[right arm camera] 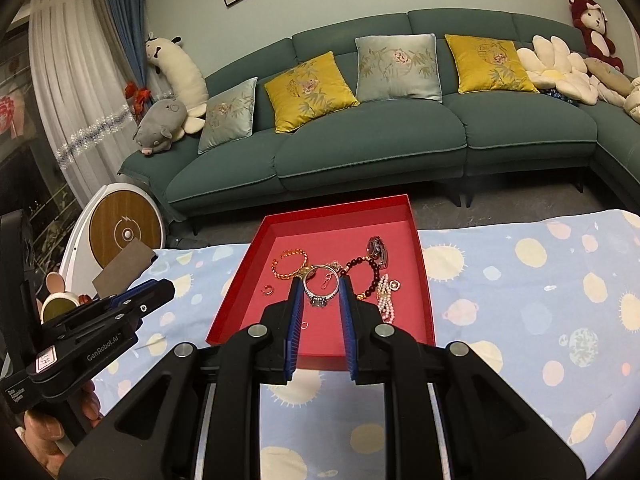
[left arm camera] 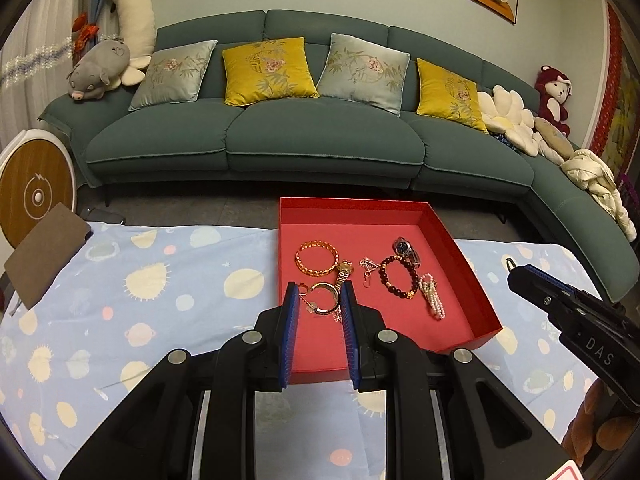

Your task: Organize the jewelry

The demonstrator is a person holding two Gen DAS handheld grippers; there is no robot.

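Red tray (left arm camera: 472,280) on spotted cloth (left arm camera: 160,280); bracelets, watch (left arm camera: 406,250) inside (left gripper (left arm camera: 320,292) jaws apart, empty).

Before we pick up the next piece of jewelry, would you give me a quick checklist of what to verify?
1. Left gripper empty: ok, jaws slightly apart, nothing between.
2. Right gripper empty: ok, likewise.
3. Red box flat on the cloth: ok.
4. Silver bangle clear of neighbours: not ok, the gold watch crowds it.
5. Jaws wide enough for the bangle: cannot tell.
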